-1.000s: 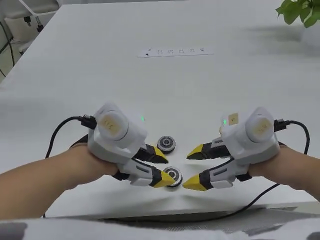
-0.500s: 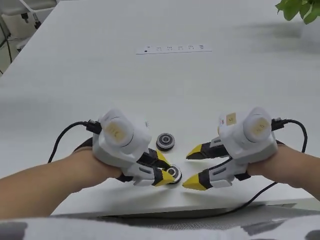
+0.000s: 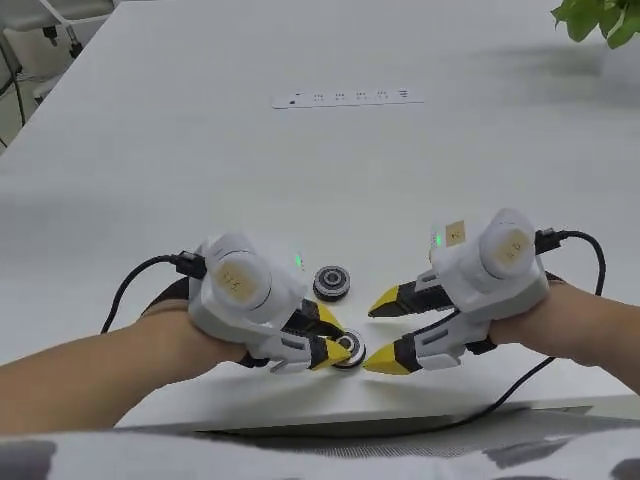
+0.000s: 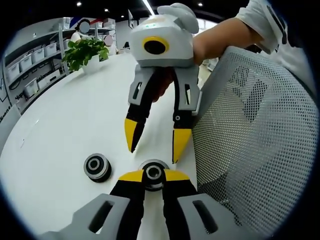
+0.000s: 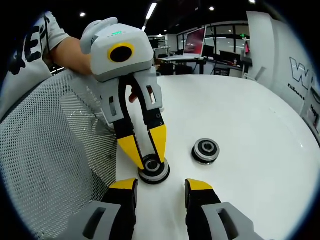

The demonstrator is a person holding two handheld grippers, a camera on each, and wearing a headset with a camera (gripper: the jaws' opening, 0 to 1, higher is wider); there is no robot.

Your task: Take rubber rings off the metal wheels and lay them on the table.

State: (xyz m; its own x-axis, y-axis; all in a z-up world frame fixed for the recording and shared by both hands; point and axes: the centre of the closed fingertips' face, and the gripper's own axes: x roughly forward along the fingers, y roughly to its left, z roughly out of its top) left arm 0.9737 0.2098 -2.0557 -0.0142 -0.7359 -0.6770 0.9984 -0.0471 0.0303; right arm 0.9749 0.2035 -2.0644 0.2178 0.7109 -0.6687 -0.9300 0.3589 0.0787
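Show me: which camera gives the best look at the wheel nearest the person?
Right gripper view: the near wheel lies almost whole in front, the left gripper pinching it. In the left gripper view its own jaws flank it; in the head view jaws half hide it.

Left tongs (image 4: 152, 176) — tight around 1 wheel (image 4: 153, 166)

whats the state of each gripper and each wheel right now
left gripper, shut on near wheel
right gripper, open, jaws apart, pointed at the near wheel, not touching it
near wheel, flat on table, dark ring not yet off
far wheel, flat on table, untouched, dark ring not yet off
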